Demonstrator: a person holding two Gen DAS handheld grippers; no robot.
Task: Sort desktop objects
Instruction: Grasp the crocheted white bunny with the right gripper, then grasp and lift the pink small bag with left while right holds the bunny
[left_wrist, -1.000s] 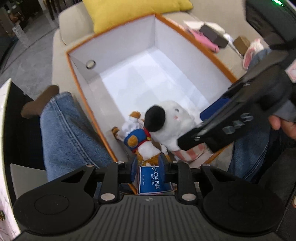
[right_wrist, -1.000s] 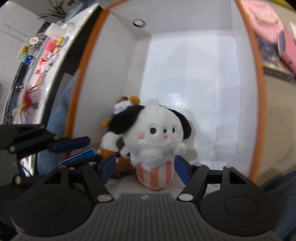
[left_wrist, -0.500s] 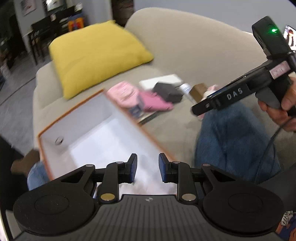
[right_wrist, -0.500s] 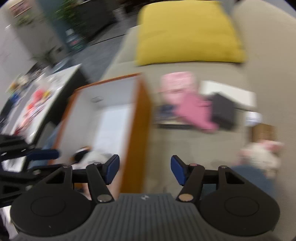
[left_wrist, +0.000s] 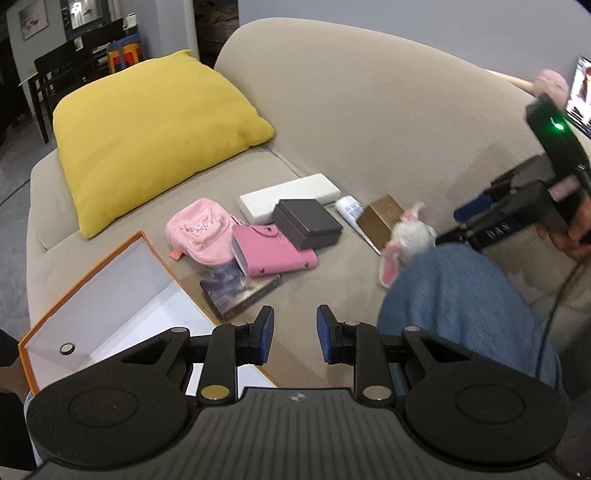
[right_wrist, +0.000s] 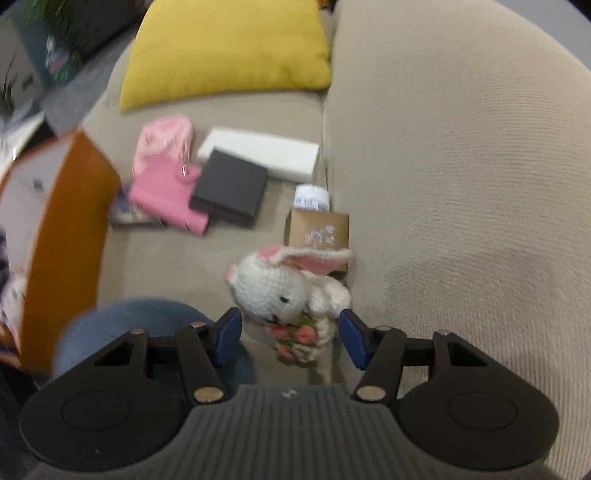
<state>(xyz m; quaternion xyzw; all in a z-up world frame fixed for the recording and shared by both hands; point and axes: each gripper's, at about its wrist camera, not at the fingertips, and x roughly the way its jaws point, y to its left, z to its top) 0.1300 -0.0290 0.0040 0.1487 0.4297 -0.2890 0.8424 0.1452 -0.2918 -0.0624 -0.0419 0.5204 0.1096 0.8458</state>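
Note:
My right gripper (right_wrist: 290, 332) hangs over a white crochet rabbit (right_wrist: 273, 288) with pink ears that lies on the sofa seat. Its jaws are closing, and the rabbit's body shows between them with the pads not pressing on it. My left gripper (left_wrist: 293, 332) stands open by a narrow gap, with nothing in it, over the near right edge of the orange box (left_wrist: 122, 280), whose inside is white. The left wrist view has the rabbit (left_wrist: 406, 240) beside a knee, under the right gripper (left_wrist: 476, 218).
On the beige sofa lie a pink cap (left_wrist: 199, 229), a pink wallet (left_wrist: 273, 251) on a book (left_wrist: 240, 291), a black box (left_wrist: 306, 221), a white box (left_wrist: 288, 195), a white bottle (left_wrist: 349, 206) and a brown box (left_wrist: 382, 219). A yellow cushion (left_wrist: 147, 133) leans at the back left. A knee in jeans (left_wrist: 461, 295) fills the right.
Both grippers have come up out of the orange box, leaving the plush toys there. The left one let go of the tagged plush. The right one swung right, over the rabbit, its jaws narrowing.

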